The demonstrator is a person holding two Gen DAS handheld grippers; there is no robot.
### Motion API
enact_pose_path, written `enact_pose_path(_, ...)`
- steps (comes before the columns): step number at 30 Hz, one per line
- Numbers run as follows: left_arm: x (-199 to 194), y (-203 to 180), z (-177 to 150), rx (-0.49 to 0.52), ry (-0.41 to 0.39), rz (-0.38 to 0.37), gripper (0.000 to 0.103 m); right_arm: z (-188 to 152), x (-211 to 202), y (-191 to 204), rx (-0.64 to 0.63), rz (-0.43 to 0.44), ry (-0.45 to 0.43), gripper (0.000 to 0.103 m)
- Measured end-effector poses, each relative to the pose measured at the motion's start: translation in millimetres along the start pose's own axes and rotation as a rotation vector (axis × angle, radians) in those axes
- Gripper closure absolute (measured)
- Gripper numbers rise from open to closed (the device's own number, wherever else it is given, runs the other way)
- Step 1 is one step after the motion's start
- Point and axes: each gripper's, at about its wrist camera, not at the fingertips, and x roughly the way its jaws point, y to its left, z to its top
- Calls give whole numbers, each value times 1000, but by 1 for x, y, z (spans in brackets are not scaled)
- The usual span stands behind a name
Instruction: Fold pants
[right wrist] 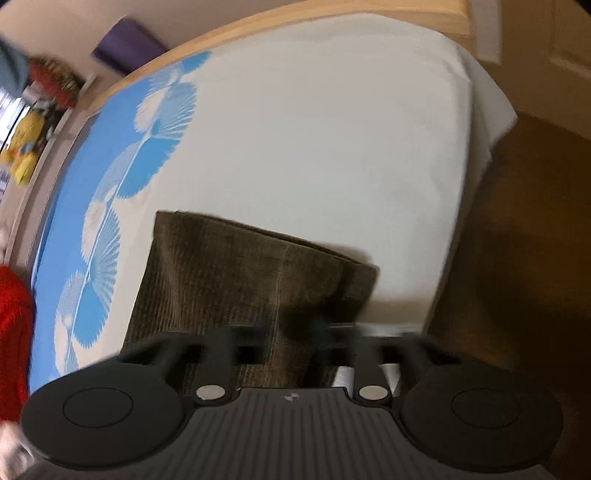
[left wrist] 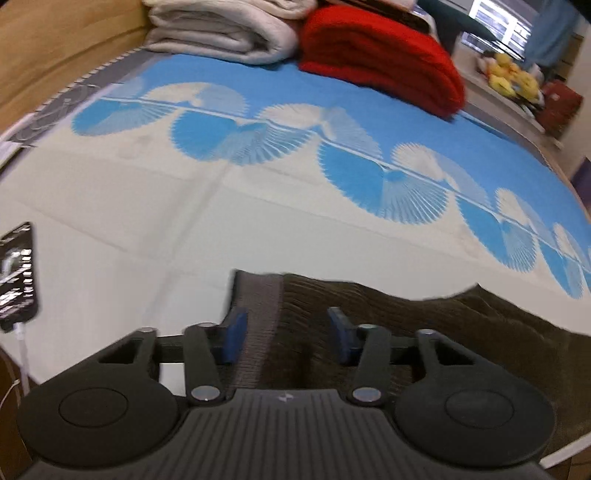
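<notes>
Dark brown corduroy pants [left wrist: 424, 332] lie on the white and blue bedspread [left wrist: 184, 206]. Their grey ribbed waistband [left wrist: 262, 306] runs between the blue pads of my left gripper [left wrist: 288, 332]. That gripper stands open, its pads on either side of the cloth and not pressing it. In the right wrist view a folded stretch of the pants [right wrist: 229, 273] reaches away from my right gripper [right wrist: 299, 328]. Its fingertips are blurred but meet on a bunched ridge of the cloth, so it is shut on the pants.
A folded grey blanket [left wrist: 221, 29] and a red blanket [left wrist: 380, 55] sit at the far end of the bed. A phone on a cable [left wrist: 16, 273] lies at the left edge. Yellow plush toys [left wrist: 513, 74] sit beyond. Wooden floor [right wrist: 517, 258] lies off the bed's corner.
</notes>
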Motion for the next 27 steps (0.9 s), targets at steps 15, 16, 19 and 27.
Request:
enact_pose_path(15,74,-19,-9,109,176,97,81,0,-4,-2,-9,-252,-59,83)
enact_pose_path(16,68,-21,-6,104,143,83,80,1,-9,2,-25,-261,-87,81)
enact_pose_path(19,54,-18,1,78,54,65,80,-2,-22,22,-92,-213,-175,79)
enact_pose_path(27,67,-3,5,-8,123,134,80,-45,-23,127,-433,169,-156,66)
